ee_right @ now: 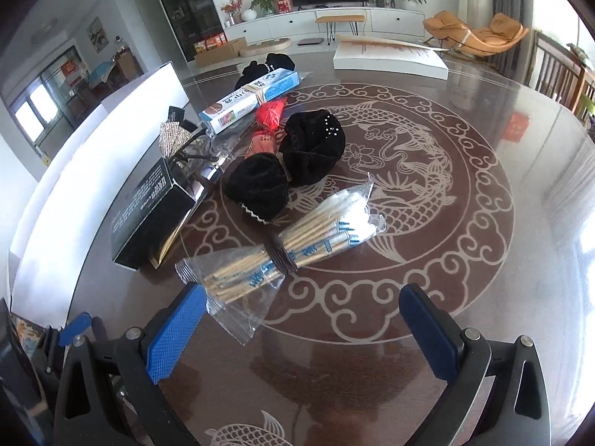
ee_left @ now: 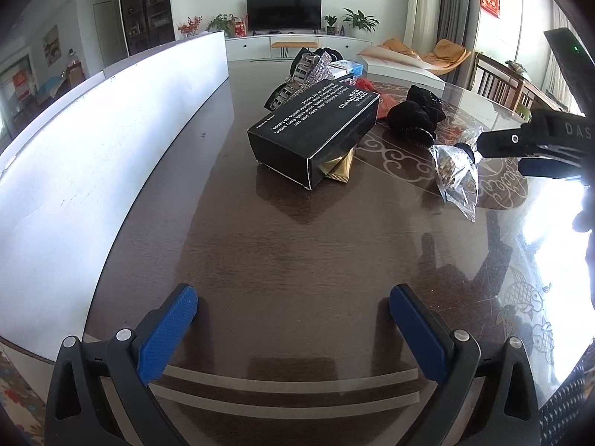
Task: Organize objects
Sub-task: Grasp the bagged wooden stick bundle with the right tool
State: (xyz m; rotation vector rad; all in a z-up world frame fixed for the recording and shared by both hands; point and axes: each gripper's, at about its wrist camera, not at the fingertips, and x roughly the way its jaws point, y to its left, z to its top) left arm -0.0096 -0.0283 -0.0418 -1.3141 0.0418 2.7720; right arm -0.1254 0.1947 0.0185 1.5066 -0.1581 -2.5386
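From the left wrist, the left gripper (ee_left: 293, 319) hovers low over the dark glossy table (ee_left: 260, 245), its blue pads spread wide with nothing between them. Ahead lies a black box (ee_left: 316, 137) resting on its side, with a gold packet (ee_left: 340, 165) poking out from beneath its near end. The right gripper (ee_left: 472, 154) reaches in from the right edge, its tip at the clear bag of cotton swabs (ee_left: 455, 173); from here I cannot tell how its fingers stand. A long white box (ee_left: 122, 141) runs along the table's left side, its inside hidden.

From the right wrist, the right gripper (ee_right: 303, 325) is seen spread, the bag of cotton swabs (ee_right: 282, 251) lying flat on the table just ahead, its loose plastic corner reaching between the pads without being pinched. The bag looks light and crinkly (likely slippery at the film), so the firmer hold is probably the banded middle of the stick bundle. It contains wooden-stemmed swabs tied by a dark band. Beyond lie two black velvet pouches (ee_right: 290, 165), soft and squashable, a red packet (ee_right: 271, 117) and a blue-and-white carton (ee_right: 253, 100).
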